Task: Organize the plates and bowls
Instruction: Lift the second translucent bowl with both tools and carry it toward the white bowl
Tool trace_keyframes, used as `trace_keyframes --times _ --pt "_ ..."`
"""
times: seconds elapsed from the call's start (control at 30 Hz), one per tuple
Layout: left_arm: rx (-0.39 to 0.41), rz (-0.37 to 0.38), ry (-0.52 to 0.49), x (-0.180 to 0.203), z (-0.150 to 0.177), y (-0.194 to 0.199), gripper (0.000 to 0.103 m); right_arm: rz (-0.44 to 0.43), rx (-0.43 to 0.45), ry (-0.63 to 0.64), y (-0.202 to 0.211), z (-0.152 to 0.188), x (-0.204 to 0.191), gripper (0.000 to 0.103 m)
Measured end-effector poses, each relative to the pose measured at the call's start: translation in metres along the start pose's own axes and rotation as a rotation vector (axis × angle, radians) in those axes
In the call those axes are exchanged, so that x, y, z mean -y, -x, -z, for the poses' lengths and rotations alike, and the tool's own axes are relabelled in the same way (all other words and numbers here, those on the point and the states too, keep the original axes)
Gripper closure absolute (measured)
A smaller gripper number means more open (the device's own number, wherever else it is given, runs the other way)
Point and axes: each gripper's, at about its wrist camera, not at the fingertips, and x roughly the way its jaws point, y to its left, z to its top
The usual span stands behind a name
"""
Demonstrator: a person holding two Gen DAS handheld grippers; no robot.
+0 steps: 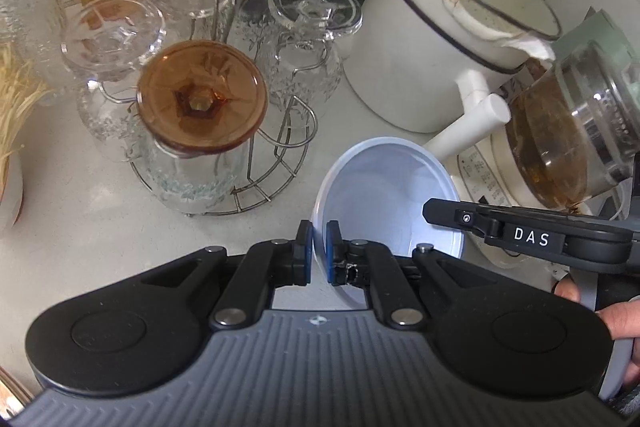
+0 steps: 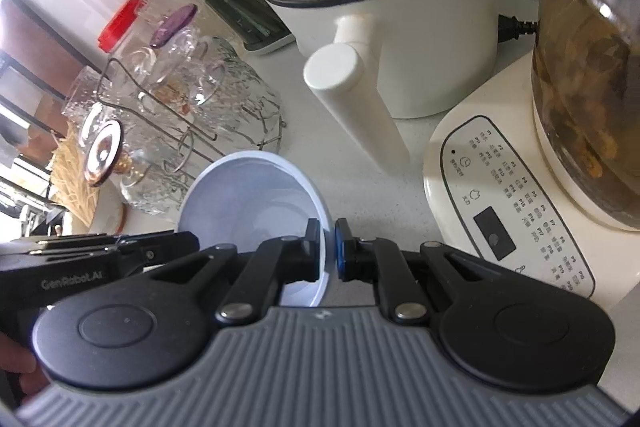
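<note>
Pale-blue bowl (image 1: 384, 195) is pinched on opposite rims: left gripper (image 1: 319, 253) clamped on its near-left edge, right gripper (image 2: 328, 251) clamped on the other side, both w/ one pad inside, one outside. Bowl hangs tilted betw. us, over the tabletop (image 1: 100, 227). We'd judge this a two-handed lift: keep both hands level & moving together, no twisting. Beyond: pot handle (image 2: 360, 107), glass rack (image 1: 260, 183), kettle base (image 2: 500, 207) — go up before sideways.
</note>
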Motion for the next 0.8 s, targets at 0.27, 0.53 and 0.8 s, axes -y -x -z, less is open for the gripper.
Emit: trace_keyframes --times 0.27,0.53,0.8 --pt "0.052 0.009 0.047 -0.01 0.013 0.039 0.095 -0.038 0.01 -0.005 0.017 0.005 -0.014 0.093" --pt "0.113 0.038 0.061 -0.027 0.027 0.077 0.095 -0.058 0.034 -0.029 0.036 0.017 -0.04 0.093" --pt "0.167 0.051 0.079 -0.056 0.044 0.118 0.095 -0.073 0.041 -0.021 0.046 0.03 -0.073 0.093"
